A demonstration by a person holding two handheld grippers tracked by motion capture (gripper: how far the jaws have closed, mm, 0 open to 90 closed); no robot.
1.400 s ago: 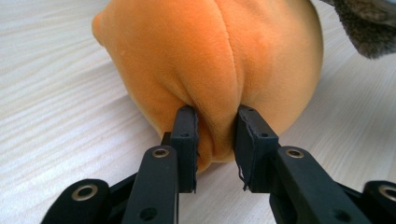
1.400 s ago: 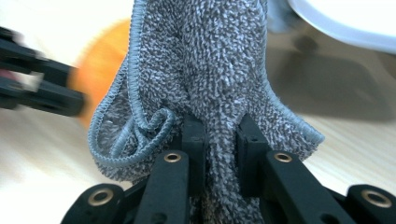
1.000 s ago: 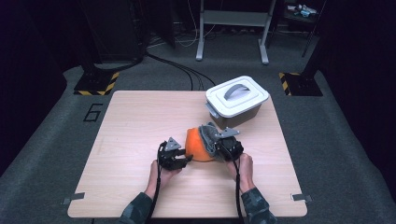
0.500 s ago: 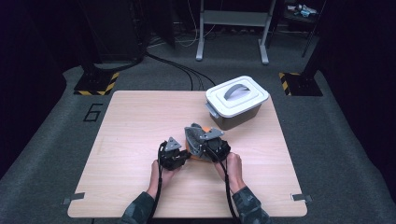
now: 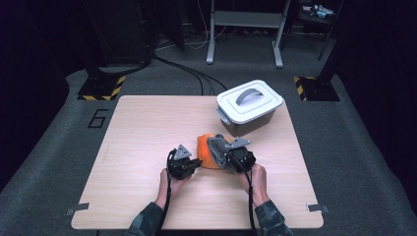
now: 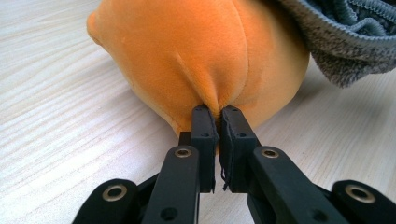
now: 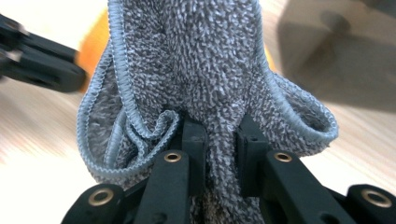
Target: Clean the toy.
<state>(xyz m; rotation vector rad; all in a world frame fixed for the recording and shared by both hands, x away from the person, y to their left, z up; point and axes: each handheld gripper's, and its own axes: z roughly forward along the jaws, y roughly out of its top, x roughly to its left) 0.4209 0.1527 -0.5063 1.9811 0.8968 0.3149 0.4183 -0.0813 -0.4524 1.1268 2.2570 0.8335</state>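
The orange plush toy (image 5: 205,156) is lying on the wooden surface (image 5: 142,128), right of centre and toward the person's side, and the left gripper (image 6: 215,122) is nipping a small fold of its fabric, jaws having just been closing and now pressed together on that pinch. In the left gripper view the plush is bulging up behind the jaws, puckered where they are biting in. Draped over the toy's right side, the grey towel (image 7: 210,60) is bunching up in the right gripper (image 7: 217,135), whose jaws are squeezing a thick gather of the terry cloth between them, with the stitched hem looping out on both sides. From above, the towel is covering part of the plush, so the toy's far right side is hidden under it. The left gripper (image 5: 183,164) is sitting just left of the toy and the right gripper (image 5: 237,156) just right of it, with a hand (image 5: 173,181) behind each and cables trailing back over the sleeves.

Further out, a grey box with a white handled lid (image 5: 250,105) is standing near the surface's far right corner, close behind the towel but apart from it. Beyond the edge, the floor is carrying black cables (image 5: 194,73), a metal frame's legs (image 5: 245,27) and yellow-and-black striped pads (image 5: 102,88).
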